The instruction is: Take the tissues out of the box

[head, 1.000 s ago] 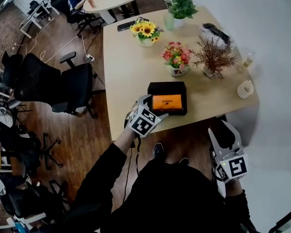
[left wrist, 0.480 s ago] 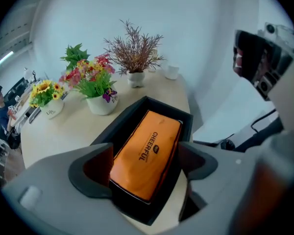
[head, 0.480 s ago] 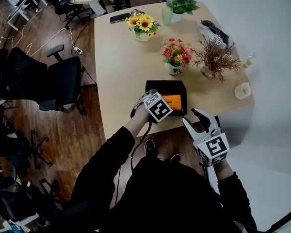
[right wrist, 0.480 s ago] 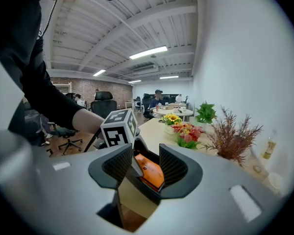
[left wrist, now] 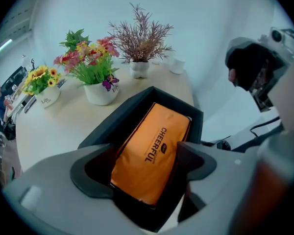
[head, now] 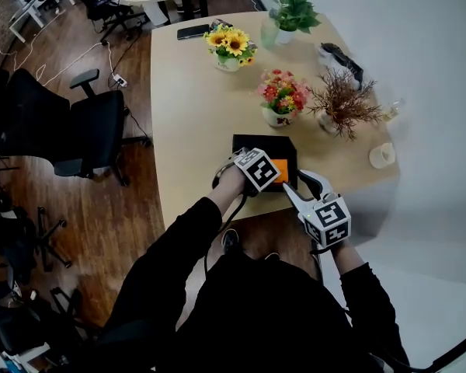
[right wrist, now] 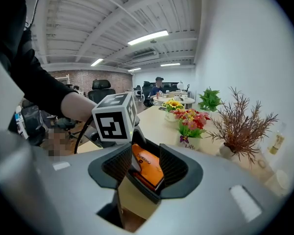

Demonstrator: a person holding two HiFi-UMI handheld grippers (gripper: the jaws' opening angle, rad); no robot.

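left gripper view: my left gripper (left wrist: 149, 166), jaws just closing yet wide, straddles tissue pack (left wrist: 154, 141) in box (left wrist: 118, 122), unpinched; snug fit may lift box too. right gripper (right wrist: 146, 168) gapes empty beside box.

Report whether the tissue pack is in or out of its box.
In. The orange tissue pack lies inside the black box, walls all around it.

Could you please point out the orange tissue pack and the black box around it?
Orange tissue pack (left wrist: 154, 153): left gripper view, top face.
Black rectangular box (left wrist: 110, 126): left gripper view, left wall.
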